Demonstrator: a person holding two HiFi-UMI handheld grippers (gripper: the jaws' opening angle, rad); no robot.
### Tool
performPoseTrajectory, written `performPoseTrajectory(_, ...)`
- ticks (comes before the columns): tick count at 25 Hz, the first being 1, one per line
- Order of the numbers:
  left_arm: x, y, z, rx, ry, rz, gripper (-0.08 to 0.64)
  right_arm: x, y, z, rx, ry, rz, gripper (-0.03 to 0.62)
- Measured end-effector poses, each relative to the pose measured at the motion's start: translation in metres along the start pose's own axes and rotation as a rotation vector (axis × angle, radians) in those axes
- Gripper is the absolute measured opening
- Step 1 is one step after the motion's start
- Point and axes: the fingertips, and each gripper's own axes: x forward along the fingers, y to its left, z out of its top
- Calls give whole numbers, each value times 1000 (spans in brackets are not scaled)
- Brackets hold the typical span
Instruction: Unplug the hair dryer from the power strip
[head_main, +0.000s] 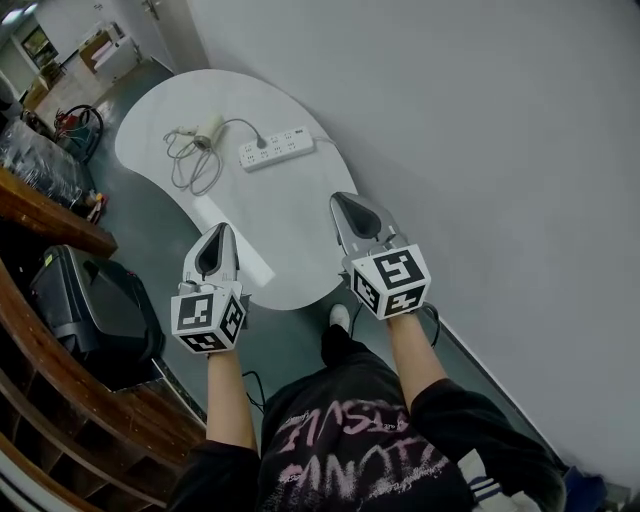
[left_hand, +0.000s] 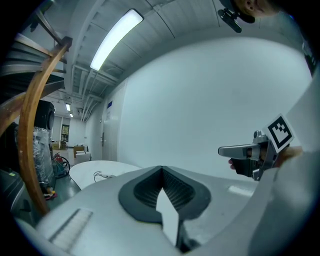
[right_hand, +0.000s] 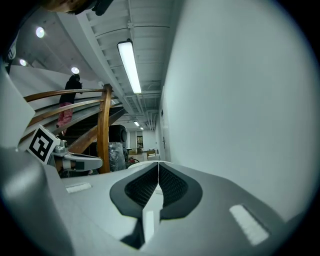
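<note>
Holding my two grippers, left gripper (head_main: 218, 240) and right gripper (head_main: 350, 208), both clenched and empty, over the near tabletop (head_main: 290, 195). One hair dryer (head_main: 208, 130) lies far off, plugged into one power strip (head_main: 277, 148).

Pink lettering sprawls across the person's black shirt (head_main: 352, 445), too distorted to read. No other print is legible.

White oval table (head_main: 290, 215) beside grey wall (head_main: 480, 150); black case (head_main: 95, 305) on floor at left; curved wooden ledge (head_main: 50, 215) near it; ceiling strip light (left_hand: 116, 39).
</note>
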Motion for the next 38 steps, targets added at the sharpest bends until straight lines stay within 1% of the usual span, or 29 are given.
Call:
performPoseTrajectory(5,33,10,0,-13,17,10,0,30,-19,2,5,13,12,12)
performPoseTrajectory(10,67,11,4,-14,30,13,0,52,-44,4,13,23,17,12)
performPoseTrajectory(14,92,9,9,7,46,18,0,70,-66,6,32,17,22,12)
performPoseTrajectory(20,121,11,16,38,67,49,0,95,-89,7,59,8,55,12)
performPoseTrajectory(24,131,13,20,55,82,67,0,108,-96,9,75,7,76,12)
performPoseTrajectory(30,137,19,28,68,75,96,0,122,-96,12,79,1,109,12)
performPoseTrajectory(38,145,26,26,60,72,99,0,134,-98,10,76,3,118,12)
